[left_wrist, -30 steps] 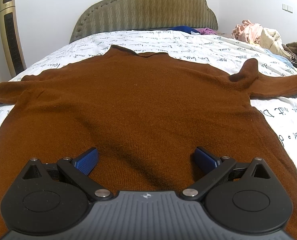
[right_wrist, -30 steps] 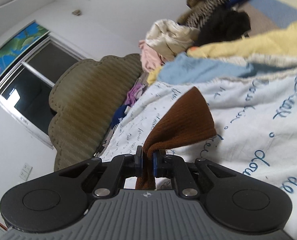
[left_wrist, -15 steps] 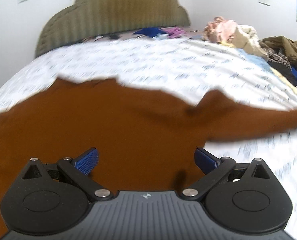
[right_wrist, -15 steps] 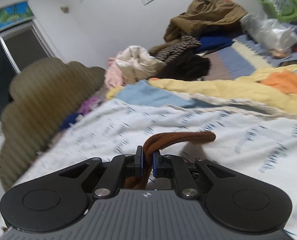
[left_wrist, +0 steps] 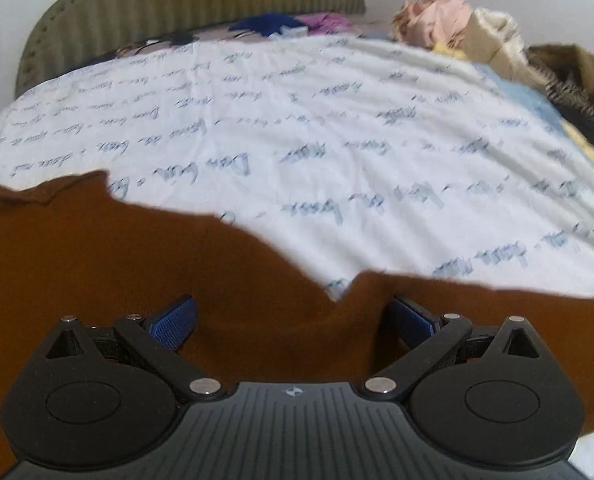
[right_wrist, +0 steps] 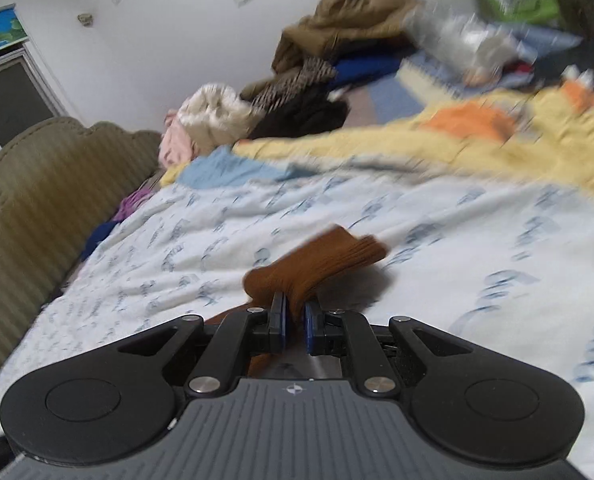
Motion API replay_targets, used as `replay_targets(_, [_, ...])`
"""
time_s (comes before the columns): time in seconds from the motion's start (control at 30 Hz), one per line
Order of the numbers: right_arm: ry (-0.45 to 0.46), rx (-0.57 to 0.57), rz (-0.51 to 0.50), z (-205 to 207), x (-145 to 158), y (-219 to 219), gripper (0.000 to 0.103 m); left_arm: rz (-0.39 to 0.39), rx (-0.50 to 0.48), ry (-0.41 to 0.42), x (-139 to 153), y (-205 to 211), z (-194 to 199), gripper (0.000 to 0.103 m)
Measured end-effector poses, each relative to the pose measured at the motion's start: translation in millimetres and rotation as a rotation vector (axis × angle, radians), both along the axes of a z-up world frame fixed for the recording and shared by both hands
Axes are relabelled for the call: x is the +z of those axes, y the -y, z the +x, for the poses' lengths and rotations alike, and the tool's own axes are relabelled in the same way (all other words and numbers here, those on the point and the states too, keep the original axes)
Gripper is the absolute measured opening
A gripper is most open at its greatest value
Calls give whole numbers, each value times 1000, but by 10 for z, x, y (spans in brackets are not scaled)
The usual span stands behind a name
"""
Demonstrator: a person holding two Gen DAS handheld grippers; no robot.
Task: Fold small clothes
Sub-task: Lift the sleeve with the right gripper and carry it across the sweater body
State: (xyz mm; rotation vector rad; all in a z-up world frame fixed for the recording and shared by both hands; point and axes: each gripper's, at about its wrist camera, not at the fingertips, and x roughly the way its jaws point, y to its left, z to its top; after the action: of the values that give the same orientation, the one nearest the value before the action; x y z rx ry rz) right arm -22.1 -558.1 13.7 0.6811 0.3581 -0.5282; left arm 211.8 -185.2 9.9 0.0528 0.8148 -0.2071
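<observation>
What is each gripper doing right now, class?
Left gripper: open, holding nothing, over the brown sweater.
Right gripper: closed on the sweater's sleeve cuff.

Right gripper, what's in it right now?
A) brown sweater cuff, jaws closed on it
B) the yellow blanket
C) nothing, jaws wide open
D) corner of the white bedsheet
A: in the right wrist view the right gripper has its jaws pinched shut on the ribbed end of the brown sweater, which sticks out above the white bedsheet.

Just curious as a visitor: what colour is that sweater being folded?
Rust brown sweater, plain knit; clearest in the left wrist view.
</observation>
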Motion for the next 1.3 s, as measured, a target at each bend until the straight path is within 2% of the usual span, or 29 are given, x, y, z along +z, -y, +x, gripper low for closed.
replay_targets(0.07, [13,-30,2,-142,17,34,14,-17,-12,-4,-2,41,57,103])
replay_targets(0.13, [1,20,47,-154,-12,84,14,38,-12,-25,-79,154,185,103])
replay_targets(0.2, [13,61,64,-153,-18,72,14,103,-28,3,-106,262,235,103])
replay_targets(0.3, [76,44,118,-222,13,176,19,123,-5,-13,-59,291,206,103])
replay_targets(0.37, [128,45,256,-294,-48,370,39,135,-12,16,-10,280,113,103])
replay_targets(0.4, [145,31,324,-338,-99,453,42,145,-15,35,10,275,51,103])
replay_targets(0.5, [174,19,444,-444,-263,599,42,159,-51,89,53,272,-189,103])
replay_targets(0.63, [220,48,459,-348,-362,644,42,249,-115,137,3,429,-384,103])
replay_targets(0.67, [230,71,473,-284,-392,663,34,262,-115,140,-14,452,-391,103])
replay_targets(0.73, [201,75,511,-163,-466,690,11,254,-118,119,-28,440,-359,103])
replay_targets(0.83, [207,63,521,-113,-489,654,11,181,-99,76,63,273,-314,103])
replay_targets(0.97, [315,114,556,-83,-346,540,11,101,-46,123,346,-136,-410,103])
replay_targets(1.13, [391,287,533,168,20,131,11,86,15,197,677,-825,-631,103])
replay_targets(1.3, [392,465,542,597,292,-514,11,63,77,163,704,-1374,-737,103])
